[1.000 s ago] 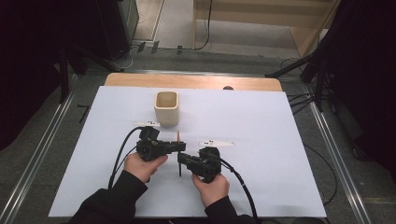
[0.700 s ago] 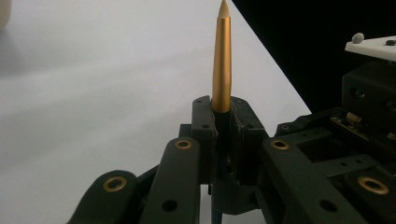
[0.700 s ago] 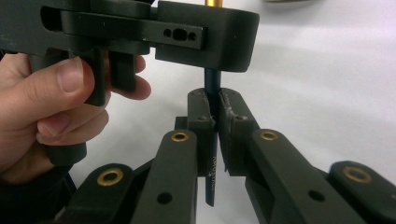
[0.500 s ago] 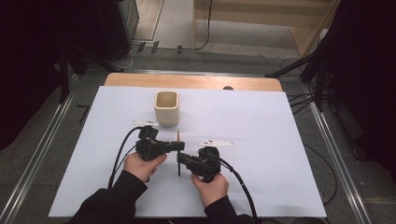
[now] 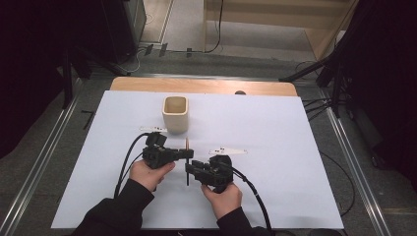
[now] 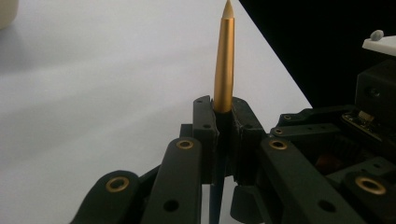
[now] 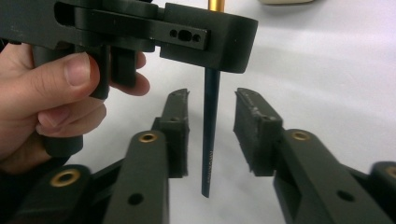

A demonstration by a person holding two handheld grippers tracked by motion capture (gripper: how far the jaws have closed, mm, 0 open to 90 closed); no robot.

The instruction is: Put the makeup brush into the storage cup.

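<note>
Centrally in frame, left gripper (image 5: 184, 153) fingers clamped on pen (image 6: 223, 60); right gripper (image 7: 212, 135) fingers just opened, apart either side of pen, not touching.

A white sheet (image 5: 275, 162) covers a wooden table (image 5: 206, 86). Around it the floor (image 5: 59, 147) is grey, with metal rails (image 5: 44, 162) on both sides. Behind the table stands a light wooden shelf (image 5: 314, 19). Dark curtains (image 5: 34, 64) hang at both sides.
</note>
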